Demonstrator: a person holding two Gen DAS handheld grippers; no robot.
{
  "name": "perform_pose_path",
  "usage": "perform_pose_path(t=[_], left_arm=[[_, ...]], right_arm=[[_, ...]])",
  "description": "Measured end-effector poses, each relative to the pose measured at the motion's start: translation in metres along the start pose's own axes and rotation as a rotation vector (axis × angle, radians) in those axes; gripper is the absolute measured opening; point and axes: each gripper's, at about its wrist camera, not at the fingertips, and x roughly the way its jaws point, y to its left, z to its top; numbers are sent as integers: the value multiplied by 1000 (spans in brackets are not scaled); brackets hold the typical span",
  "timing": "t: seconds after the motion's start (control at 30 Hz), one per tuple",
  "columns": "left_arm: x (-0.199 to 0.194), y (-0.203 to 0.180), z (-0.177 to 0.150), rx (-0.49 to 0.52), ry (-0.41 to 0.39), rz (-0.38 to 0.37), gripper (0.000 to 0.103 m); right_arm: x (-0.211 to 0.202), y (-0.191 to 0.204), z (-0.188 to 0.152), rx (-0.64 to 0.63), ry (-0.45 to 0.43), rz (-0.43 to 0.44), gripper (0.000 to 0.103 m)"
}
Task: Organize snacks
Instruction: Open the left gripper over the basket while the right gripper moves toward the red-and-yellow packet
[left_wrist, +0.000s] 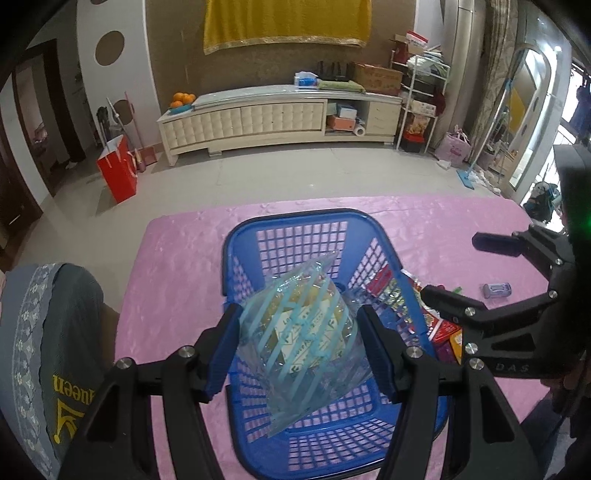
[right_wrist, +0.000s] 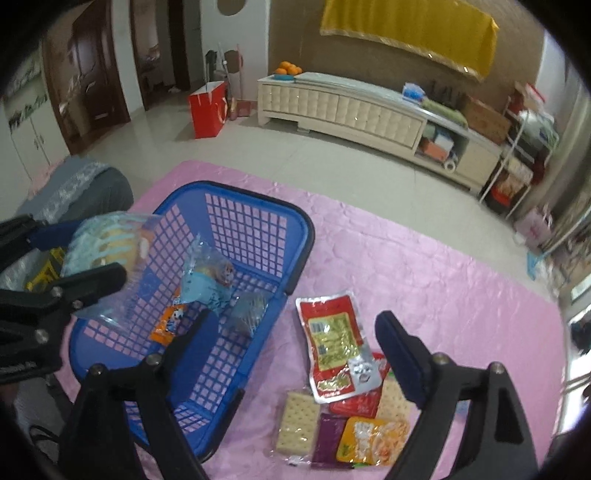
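- The left claw (left_wrist: 297, 341) is clamped on a clear blue-striped snack bag (left_wrist: 303, 339), one pad on each side, and holds it above the blue basket (left_wrist: 236, 236), probably so that it can drop straight in.
- The right claw (right_wrist: 295, 350) stands wide apart and empty, over the near corner of the basket and the loose snack pile (right_wrist: 343, 391) just beside it; I judge it ready to pick one next.
- The basket sits on the pink-covered counter (right_wrist: 424, 266) and holds a pale blue packet (right_wrist: 207, 277), an orange packet (right_wrist: 168, 325) and a small silvery packet (right_wrist: 251, 310).
- Outside the basket, a red-and-yellow pouch (right_wrist: 332, 347), crackers (right_wrist: 297, 422), and purple and orange packets overlap on the counter, not yet sorted.
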Motion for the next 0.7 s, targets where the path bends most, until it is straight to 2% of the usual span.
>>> perform_pose_path(t=[0.27, 0.5, 0.7], left_arm=[[29, -12, 15, 9, 62, -28, 62], [58, -12, 26, 3, 65, -26, 62], [79, -18, 30, 31, 88, -34, 65]], right_arm=[[6, -23, -6, 32, -10, -5, 90], [22, -33, -4, 39, -8, -8, 90], [29, -37, 1, 75, -11, 33, 90]])
